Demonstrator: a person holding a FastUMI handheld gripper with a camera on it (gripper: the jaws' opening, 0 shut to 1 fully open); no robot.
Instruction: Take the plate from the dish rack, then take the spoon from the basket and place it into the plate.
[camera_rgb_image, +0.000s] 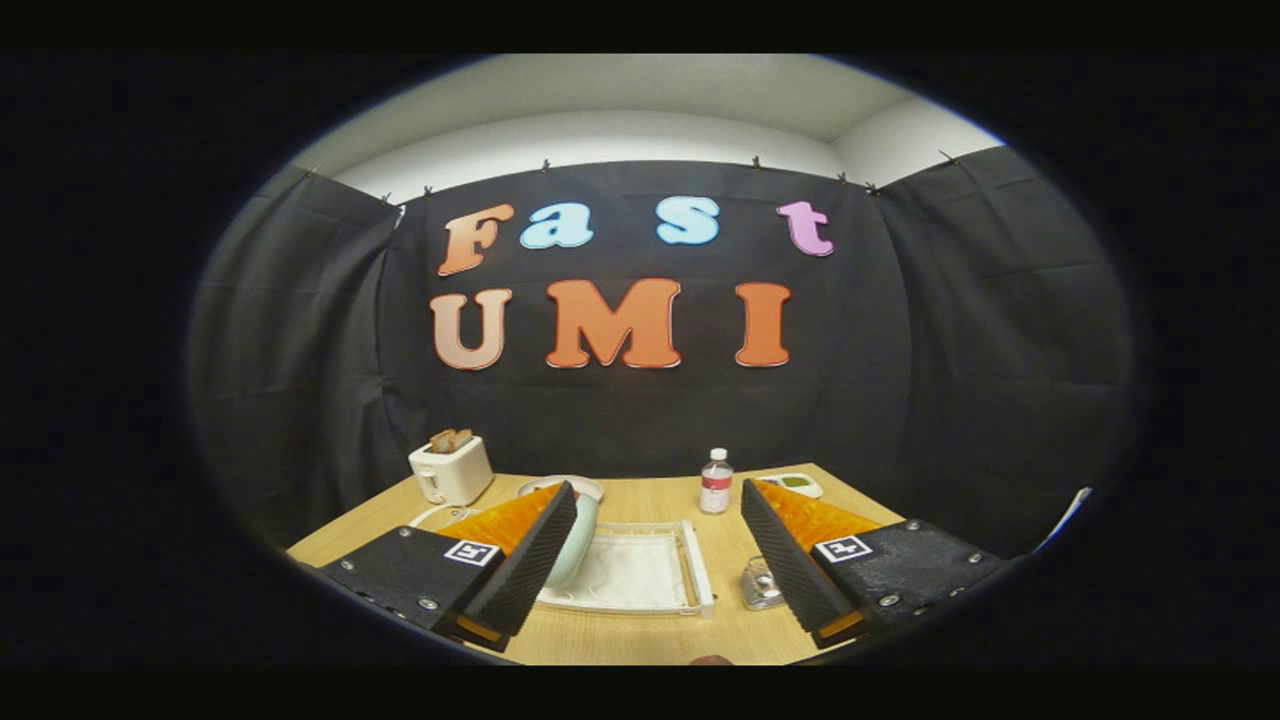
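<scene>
Pale-green round plate (578, 545) stands upright in the white dish rack (640, 578) mid-surface, just beside one finger of our released hand-held gripper (660, 575), so we should straddle its rim squarely before clenching.

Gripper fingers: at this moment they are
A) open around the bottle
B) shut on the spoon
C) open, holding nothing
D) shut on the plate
C: the gripper is spread wide over the white dish rack, with the pale green plate standing beside the left finger, unheld.
</scene>
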